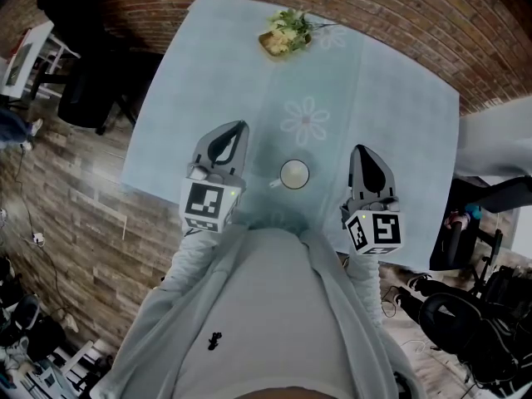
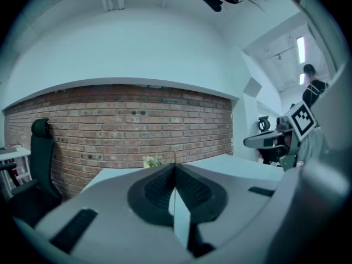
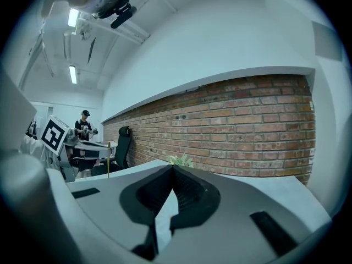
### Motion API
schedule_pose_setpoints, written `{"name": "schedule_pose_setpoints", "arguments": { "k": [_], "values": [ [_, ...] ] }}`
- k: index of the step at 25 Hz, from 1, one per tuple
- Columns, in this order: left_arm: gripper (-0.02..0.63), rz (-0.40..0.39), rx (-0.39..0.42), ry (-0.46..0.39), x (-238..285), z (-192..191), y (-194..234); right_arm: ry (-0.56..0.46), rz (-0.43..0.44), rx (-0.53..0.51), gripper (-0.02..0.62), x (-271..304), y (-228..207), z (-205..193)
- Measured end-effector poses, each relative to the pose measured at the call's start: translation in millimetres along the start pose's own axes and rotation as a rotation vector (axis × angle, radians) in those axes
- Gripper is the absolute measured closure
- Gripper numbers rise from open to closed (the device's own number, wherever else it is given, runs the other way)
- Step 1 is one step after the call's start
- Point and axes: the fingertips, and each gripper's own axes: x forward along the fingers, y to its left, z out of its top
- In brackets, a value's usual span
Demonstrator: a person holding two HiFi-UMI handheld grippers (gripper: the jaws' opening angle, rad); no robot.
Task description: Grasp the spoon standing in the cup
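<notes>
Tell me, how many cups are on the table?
1. The cup stands on the table, between the left gripper and the right gripper. The person's body hides the table's near edge, so another could sit there.

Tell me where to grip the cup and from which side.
Probably grip the cup wall at its rim, from the right with the right gripper: it stands upright, mouth up, and a stub, handle or spoon, juts from its left side.
</notes>
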Motion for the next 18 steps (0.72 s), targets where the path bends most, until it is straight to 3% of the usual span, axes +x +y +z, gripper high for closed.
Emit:
{"name": "schedule_pose_setpoints", "arguments": {
  "k": [18],
  "values": [
    [0.588, -0.012, 0.007, 0.008, 4.0, -1.1, -6.1, 0.019, 0.002, -0.005, 0.580, 2.7, -4.0, -7.6]
  ]
}}
